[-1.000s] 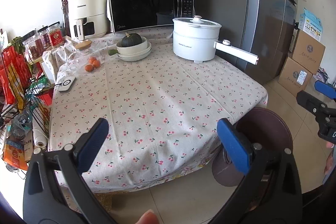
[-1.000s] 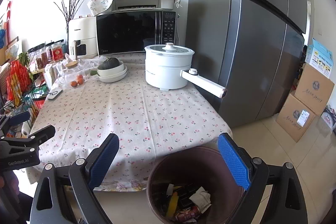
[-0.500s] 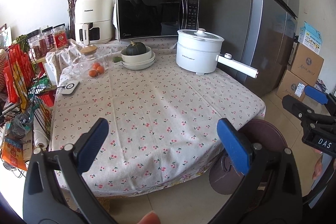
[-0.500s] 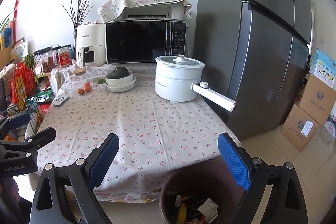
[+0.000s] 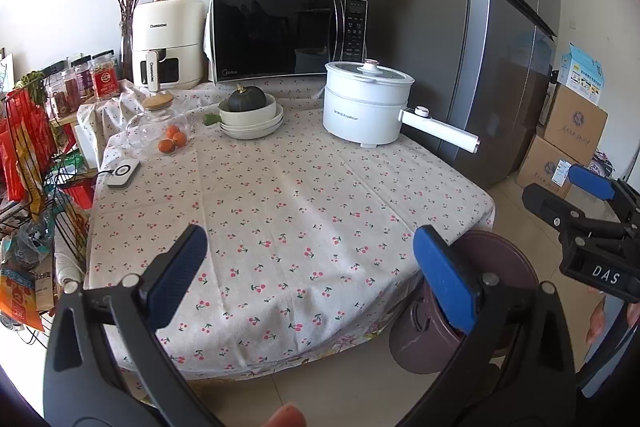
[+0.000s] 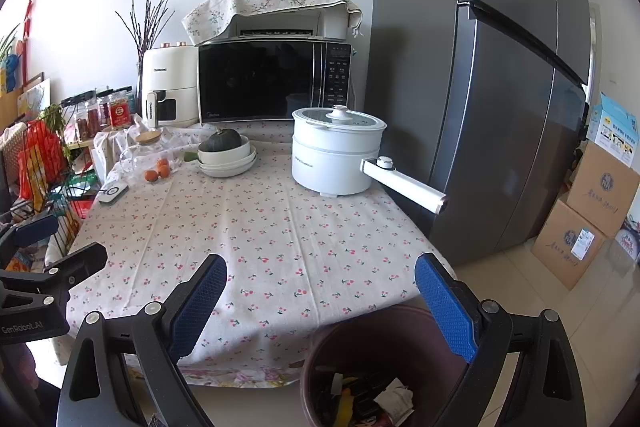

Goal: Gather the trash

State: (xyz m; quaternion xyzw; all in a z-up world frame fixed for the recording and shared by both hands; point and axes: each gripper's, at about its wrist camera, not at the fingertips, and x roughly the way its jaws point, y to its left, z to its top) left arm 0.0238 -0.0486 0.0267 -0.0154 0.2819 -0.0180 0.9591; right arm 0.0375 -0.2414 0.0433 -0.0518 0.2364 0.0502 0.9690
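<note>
A dark brown trash bin (image 6: 384, 343) stands on the floor at the table's near right corner, with crumpled paper and wrappers (image 6: 376, 399) inside. It also shows in the left wrist view (image 5: 424, 339), partly behind my fingers. My left gripper (image 5: 312, 267) is open and empty, held over the table's front edge. My right gripper (image 6: 320, 291) is open and empty, above the bin's rim. No loose trash shows on the cherry-print tablecloth (image 5: 280, 211).
A white electric pot (image 5: 366, 105) with a long handle, stacked bowls with a squash (image 5: 250, 113), oranges (image 5: 172, 141), a glass jar, a microwave (image 5: 288, 35) and an air fryer stand at the table's back. A grey fridge (image 6: 500, 87) and cardboard boxes (image 6: 588, 219) are right; a cluttered rack (image 5: 28, 163) is left.
Both grippers have tilted up and drawn back, so the table and appliances sit lower in each view. The bin has slid toward the bottom of the right wrist view. Both stay open.
</note>
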